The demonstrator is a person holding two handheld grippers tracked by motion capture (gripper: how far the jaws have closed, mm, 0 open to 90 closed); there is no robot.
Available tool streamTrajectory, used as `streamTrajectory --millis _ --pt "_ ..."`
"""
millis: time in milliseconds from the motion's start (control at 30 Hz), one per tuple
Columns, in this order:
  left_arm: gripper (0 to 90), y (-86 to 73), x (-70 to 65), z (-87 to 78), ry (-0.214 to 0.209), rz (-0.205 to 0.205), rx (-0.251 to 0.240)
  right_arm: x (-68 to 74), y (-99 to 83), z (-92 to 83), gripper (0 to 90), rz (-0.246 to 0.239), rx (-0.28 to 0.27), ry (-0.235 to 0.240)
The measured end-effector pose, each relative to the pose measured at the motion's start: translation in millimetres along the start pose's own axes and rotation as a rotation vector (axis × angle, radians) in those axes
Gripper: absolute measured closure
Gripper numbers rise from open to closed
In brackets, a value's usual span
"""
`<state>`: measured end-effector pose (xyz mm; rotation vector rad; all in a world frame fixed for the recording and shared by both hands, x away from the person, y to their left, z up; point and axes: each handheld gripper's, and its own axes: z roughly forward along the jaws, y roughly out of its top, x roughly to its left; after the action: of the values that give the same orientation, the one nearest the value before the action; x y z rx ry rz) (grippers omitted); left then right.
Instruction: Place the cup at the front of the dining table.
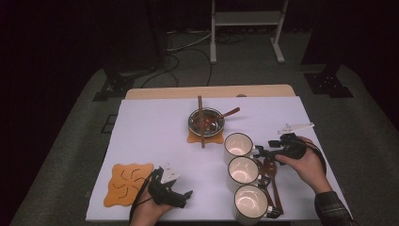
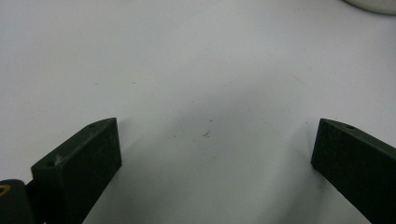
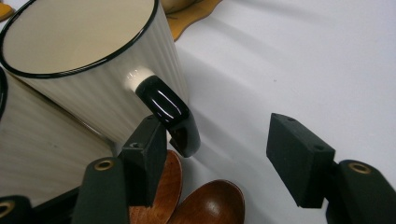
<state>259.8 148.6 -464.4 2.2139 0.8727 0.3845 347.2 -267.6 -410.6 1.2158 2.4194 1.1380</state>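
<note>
— Right tool (image 3: 219,154)?
— Spread wide, grasping nothing; one jaw touching the black handle of the far mug (image 3: 93,60), above two wooden spoons (image 3: 205,203).
— Left tool (image 2: 215,154)?
— Released, empty, over bare white desk (image 2: 196,70), near the orange mat (image 1: 127,183).

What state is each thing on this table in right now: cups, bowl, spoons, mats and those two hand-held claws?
Far cup: upright, empty, handle between the right claw's open jaws.
Middle cup: upright, empty.
Near cup: upright, empty.
Bowl: on an orange mat, stick across it, spoon inside.
Wooden spoons: lying flat beside the cups.
Orange mat: flat, bare.
Right claw: open.
Left claw: open, nothing between its jaws.
</note>
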Motion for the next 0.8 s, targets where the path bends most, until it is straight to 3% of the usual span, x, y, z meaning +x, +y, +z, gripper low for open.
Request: streamTrajectory --millis 800 --pt "0.4 0.0 0.0 0.0 0.0 0.0 0.0 -9.3 5.5 19.2 41.7 0.002 -0.012 -0.052"
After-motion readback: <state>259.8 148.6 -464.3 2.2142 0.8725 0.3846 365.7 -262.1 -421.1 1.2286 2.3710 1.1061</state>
